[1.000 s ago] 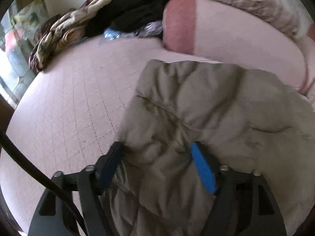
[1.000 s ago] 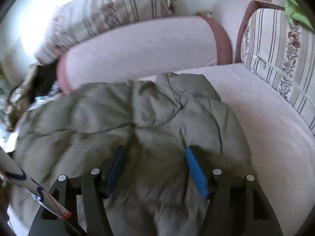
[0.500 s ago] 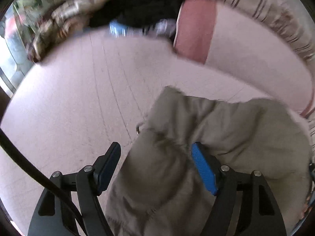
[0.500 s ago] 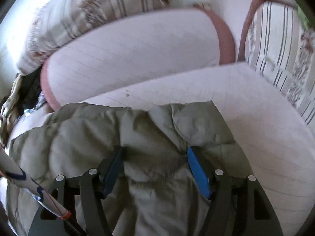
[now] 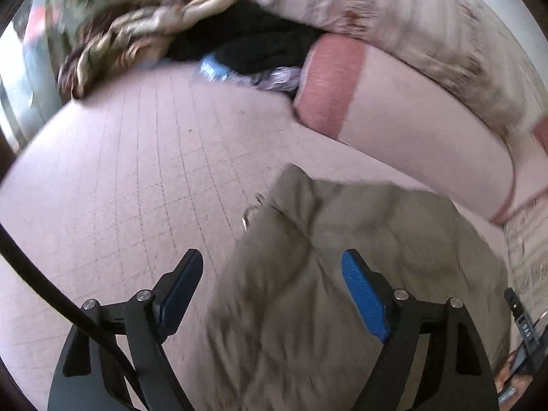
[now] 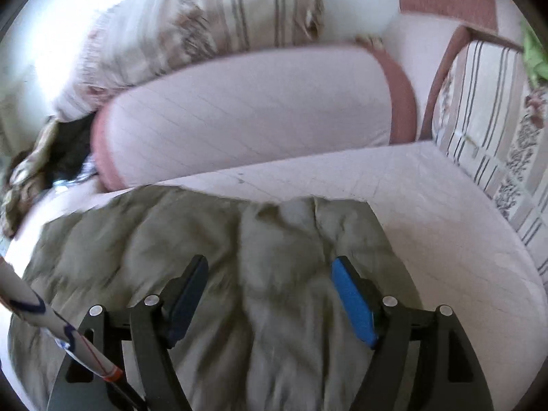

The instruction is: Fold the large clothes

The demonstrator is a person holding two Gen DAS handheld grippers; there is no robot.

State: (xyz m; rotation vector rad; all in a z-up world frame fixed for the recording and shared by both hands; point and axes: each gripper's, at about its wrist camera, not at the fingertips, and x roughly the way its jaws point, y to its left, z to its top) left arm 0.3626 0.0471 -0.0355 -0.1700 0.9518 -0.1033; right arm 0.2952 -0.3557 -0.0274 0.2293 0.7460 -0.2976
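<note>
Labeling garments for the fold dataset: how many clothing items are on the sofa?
3 visible: olive padded jacket on the seat, nearest; black garment and brown patterned cloth piled at the far end. More may be hidden there.

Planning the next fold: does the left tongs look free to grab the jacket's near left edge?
Probably yes. The left tongs stand open above the olive jacket, whose left edge lies between the jaws with nothing on it.

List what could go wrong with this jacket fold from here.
1. The puffy jacket may spring back open: both the left gripper and the right gripper have just been opening, with nothing pinned.
2. Its left edge looks uneven, so the next fold may come out skewed.
</note>
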